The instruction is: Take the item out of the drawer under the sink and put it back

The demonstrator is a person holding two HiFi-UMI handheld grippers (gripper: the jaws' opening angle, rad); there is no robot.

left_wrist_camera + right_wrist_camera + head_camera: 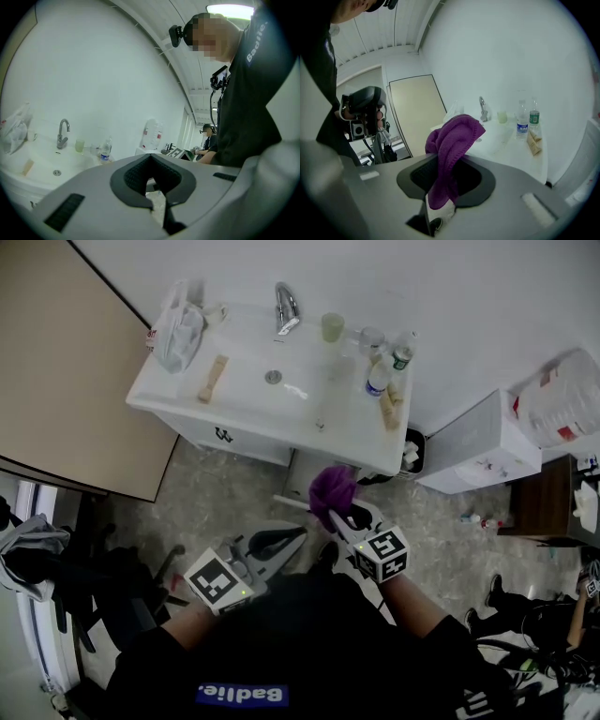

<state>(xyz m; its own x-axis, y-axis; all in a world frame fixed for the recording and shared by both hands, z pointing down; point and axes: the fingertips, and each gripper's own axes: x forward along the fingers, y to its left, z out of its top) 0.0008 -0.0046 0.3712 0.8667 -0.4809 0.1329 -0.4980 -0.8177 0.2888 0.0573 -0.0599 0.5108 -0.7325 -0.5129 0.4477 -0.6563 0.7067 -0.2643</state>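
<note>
My right gripper is shut on a purple cloth, held up in front of the white sink cabinet. In the right gripper view the purple cloth hangs bunched over and between the jaws of the right gripper. My left gripper hovers just left of it, shut with nothing in it. The left gripper view shows the left gripper with jaws meeting and empty. The cabinet's front with a dark handle looks closed.
On the sink top stand a tap, a plastic bag, a green cup and bottles. A white box and a bin sit right of the cabinet. A tan door panel is at left.
</note>
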